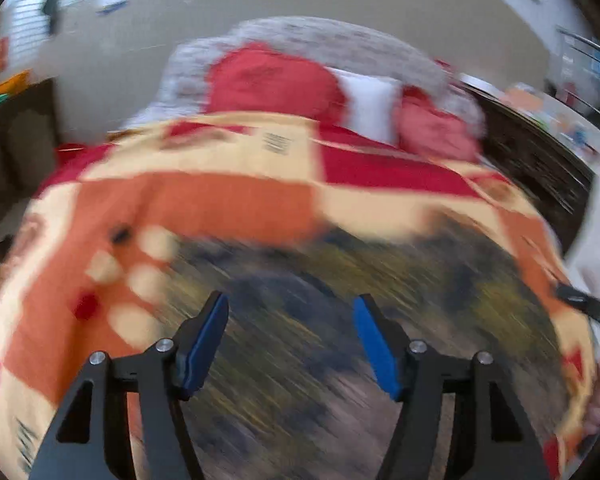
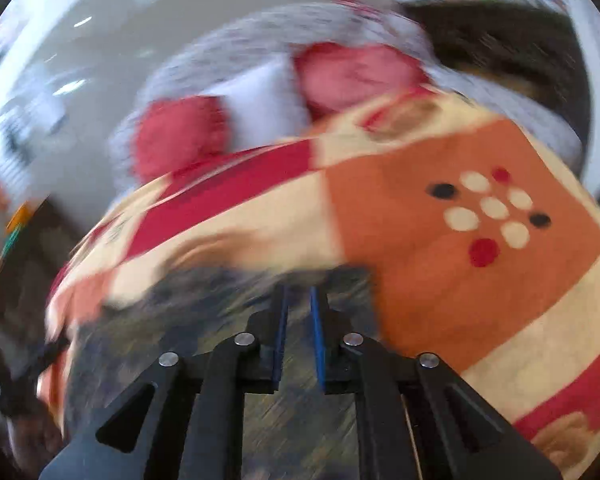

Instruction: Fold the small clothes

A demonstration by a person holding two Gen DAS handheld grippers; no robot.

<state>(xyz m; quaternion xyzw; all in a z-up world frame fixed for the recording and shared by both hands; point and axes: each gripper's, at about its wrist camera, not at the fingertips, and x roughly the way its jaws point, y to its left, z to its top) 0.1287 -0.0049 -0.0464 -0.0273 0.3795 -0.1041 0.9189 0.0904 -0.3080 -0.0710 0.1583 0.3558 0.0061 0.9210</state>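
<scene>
Folding looks barely begun: the dark garment (image 1: 340, 300) lies blurred at lower centre, left gripper (image 1: 290, 344) open and empty, right gripper (image 2: 299, 332) nearly closed, its hold unclear.

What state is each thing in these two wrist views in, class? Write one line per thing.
left gripper: jaws wide open, nothing between them.
right gripper: jaws nearly together with a narrow gap; any grip is too blurred to tell.
dark patterned garment: spread on the bedspread, blurred.
bedspread: laid flat.
white pillow: propped between red cushions.
</scene>
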